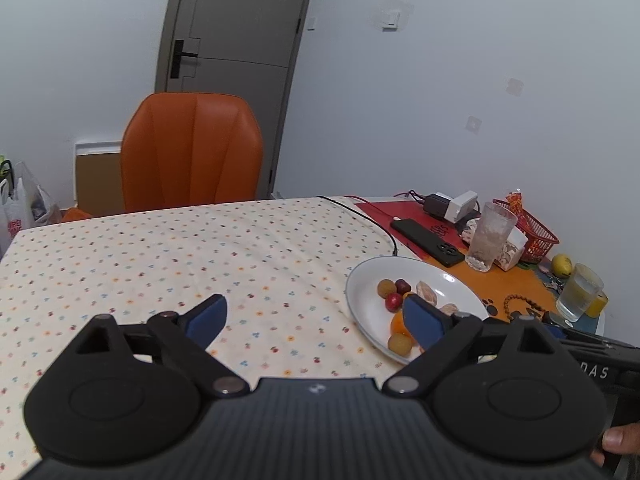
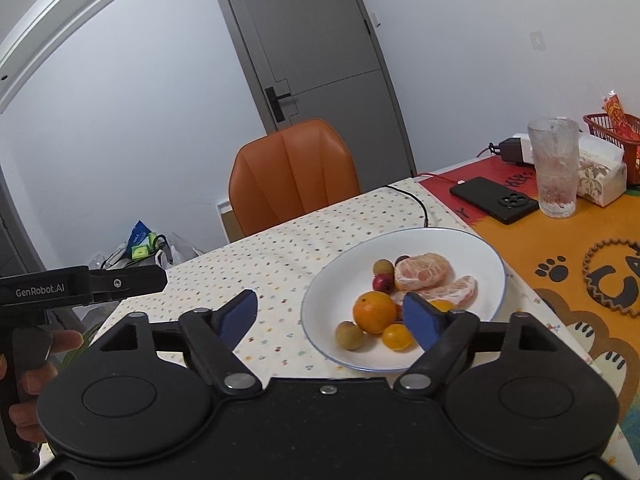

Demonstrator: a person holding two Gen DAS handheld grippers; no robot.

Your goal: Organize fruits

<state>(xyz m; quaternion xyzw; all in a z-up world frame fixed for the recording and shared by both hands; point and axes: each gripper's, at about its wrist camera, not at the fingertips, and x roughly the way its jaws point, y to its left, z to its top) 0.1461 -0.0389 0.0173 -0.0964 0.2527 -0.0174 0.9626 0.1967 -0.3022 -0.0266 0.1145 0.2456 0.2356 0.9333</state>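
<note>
Standing spread and empty: left gripper (image 1: 316, 320), right gripper (image 2: 332, 316). Judging peeled segments (image 2: 424, 270) on plate (image 2: 486, 254) soft, tearing easily; gripping orange (image 2: 374, 312) across middle.

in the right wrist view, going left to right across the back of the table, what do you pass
orange leather chair → thin black cable → black smartphone → tall frosted drinking glass → patterned tissue pack → red plastic mesh basket
</note>
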